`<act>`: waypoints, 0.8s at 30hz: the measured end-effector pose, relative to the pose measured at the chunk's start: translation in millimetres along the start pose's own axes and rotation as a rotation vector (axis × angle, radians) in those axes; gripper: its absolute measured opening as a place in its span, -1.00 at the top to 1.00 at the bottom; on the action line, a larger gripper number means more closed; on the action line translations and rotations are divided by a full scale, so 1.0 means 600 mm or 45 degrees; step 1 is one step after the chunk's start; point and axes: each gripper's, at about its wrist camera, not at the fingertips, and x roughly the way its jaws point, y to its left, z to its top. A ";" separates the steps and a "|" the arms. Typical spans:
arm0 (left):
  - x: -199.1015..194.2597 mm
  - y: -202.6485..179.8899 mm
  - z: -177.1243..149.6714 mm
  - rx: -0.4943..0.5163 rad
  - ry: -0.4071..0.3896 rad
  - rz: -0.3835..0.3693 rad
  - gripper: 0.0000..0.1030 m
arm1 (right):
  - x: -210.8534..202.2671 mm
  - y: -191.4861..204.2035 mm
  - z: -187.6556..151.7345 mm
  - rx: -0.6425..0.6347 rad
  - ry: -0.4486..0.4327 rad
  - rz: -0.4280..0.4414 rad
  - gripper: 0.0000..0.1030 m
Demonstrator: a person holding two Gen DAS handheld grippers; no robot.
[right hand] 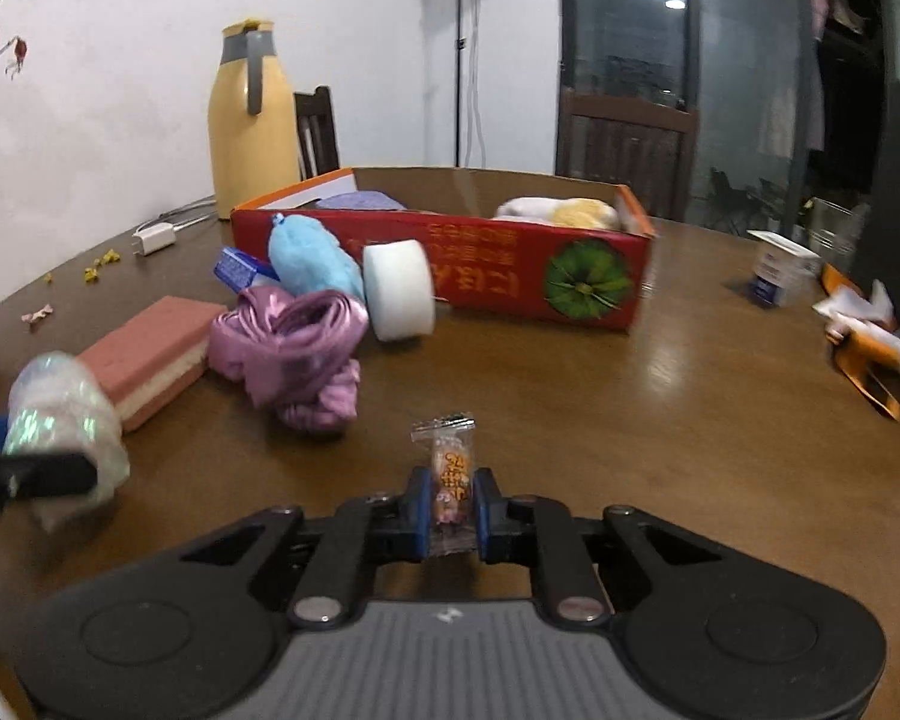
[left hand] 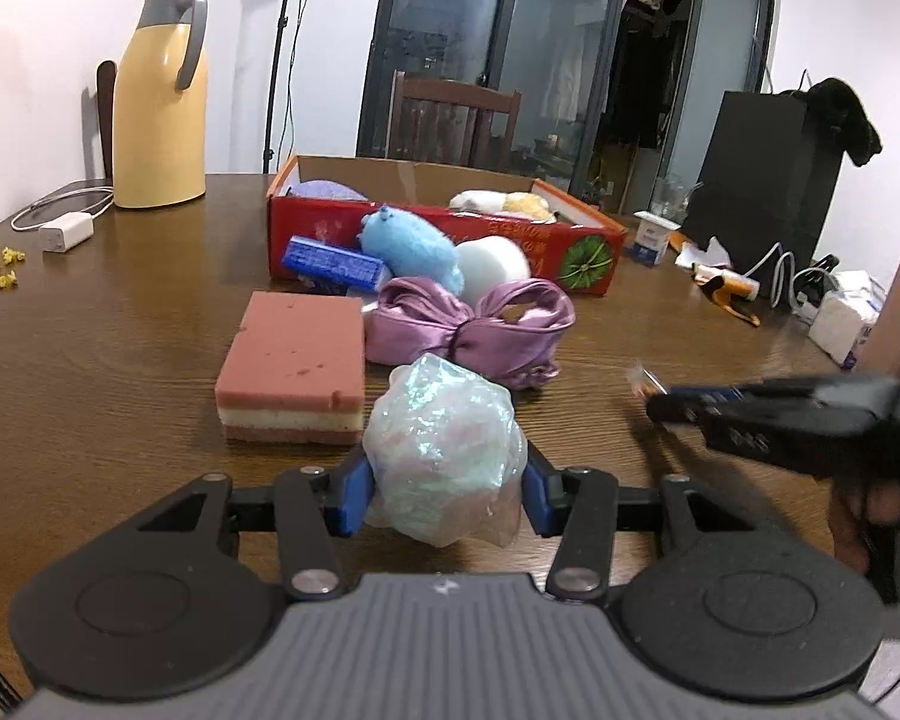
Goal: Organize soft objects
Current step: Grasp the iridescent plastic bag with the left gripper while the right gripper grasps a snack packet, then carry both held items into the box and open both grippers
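The left gripper [left hand: 444, 489] is clamped on a shiny wrapped ball [left hand: 441, 438] just above the table [left hand: 120, 330], near the sponge [left hand: 297, 357] and purple bow [left hand: 474, 327]. The right gripper [right hand: 450, 510] pinches a small candy packet [right hand: 448, 468]. The red box [right hand: 510, 276] stands behind

Open counter [right hand: 660, 396] lies bare between right claw [right hand: 450, 504] and red box [right hand: 510, 276], a clear lane (box top is open too). Left side is crowded: purple satin bow [right hand: 294, 348], pink sponge [right hand: 150, 354], white foam roll [right hand: 399, 291] and blue plush [right hand: 312, 261] bunch against the box front. Left claw [left hand: 444, 480] faces the sponge and bow directly.
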 end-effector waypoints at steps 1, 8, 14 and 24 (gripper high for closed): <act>-0.003 -0.004 0.000 0.000 -0.002 -0.012 0.03 | -0.012 -0.002 -0.005 0.008 -0.006 0.005 0.73; -0.027 -0.042 0.013 0.068 -0.070 -0.061 0.03 | -0.065 -0.007 -0.004 0.032 -0.110 0.035 0.73; -0.010 -0.017 0.105 0.036 -0.132 -0.159 0.03 | -0.070 -0.018 0.062 0.002 -0.243 0.098 0.73; 0.259 0.048 0.367 -0.007 -0.006 -0.122 0.02 | 0.109 -0.081 0.313 0.098 -0.263 0.219 0.73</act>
